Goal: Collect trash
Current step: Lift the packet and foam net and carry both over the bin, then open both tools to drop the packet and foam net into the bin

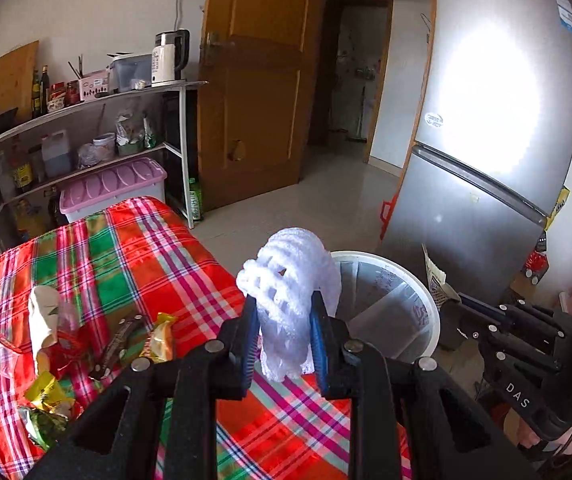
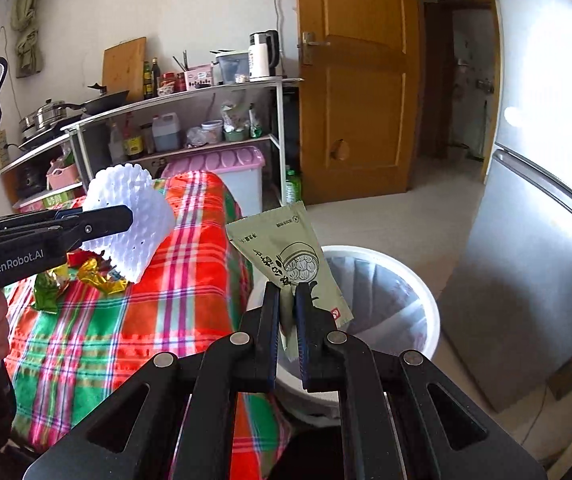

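Kitchen corner with a wooden door at centre, a silver fridge on the right and a metal shelf rack of bottles and a kettle at upper left. Plaid cloth in red, green and white over the table, filling the lower left of both views. White foam fruit net, a soft mesh sleeve with open diamond holes, bent over at its top, pinched upright in the left gripper, fingers closed narrow against its sides; seen in the centre of the left view, just over the table edge and beside the bin rim. Same net in the left of the right view as a curled white band above the cloth. Pale green sachet, flat, printed with dark characters, a round bowl drawing and a small red mark at its lower corner, clamped by its lower edge in the right gripper, tilted, held over the near rim of the bin. White round trash bin lined with a clear bag, standing on the floor between table and fridge. Crumpled wrappers in gold, green, red and brown left on the cloth at lower left.
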The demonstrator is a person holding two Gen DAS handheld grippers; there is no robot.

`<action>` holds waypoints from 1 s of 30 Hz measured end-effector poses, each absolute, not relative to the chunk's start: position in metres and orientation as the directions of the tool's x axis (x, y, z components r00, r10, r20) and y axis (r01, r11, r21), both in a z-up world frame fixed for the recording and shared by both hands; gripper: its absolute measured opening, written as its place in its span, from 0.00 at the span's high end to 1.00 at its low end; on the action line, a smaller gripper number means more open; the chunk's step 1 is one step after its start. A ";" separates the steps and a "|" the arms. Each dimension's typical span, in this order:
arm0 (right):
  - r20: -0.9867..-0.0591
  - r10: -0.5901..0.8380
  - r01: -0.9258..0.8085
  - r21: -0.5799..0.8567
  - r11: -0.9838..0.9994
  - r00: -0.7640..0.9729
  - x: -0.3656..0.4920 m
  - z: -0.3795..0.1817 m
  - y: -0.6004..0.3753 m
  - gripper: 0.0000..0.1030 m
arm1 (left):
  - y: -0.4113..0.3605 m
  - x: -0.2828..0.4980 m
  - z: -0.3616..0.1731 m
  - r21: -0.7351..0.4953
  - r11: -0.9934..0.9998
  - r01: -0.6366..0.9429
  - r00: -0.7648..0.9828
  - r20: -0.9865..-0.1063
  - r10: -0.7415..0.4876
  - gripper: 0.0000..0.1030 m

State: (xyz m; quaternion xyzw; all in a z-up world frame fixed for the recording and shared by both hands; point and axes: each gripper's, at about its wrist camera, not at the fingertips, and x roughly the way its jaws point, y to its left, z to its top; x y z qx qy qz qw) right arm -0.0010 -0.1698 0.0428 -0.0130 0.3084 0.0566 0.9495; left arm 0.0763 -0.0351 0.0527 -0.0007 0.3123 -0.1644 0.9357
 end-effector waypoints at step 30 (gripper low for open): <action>-0.730 -0.041 0.007 -0.049 0.999 0.682 0.062 -0.018 -0.243 0.91 | -0.127 0.136 -0.010 -0.138 0.927 0.349 0.594 -0.732 -0.333 0.58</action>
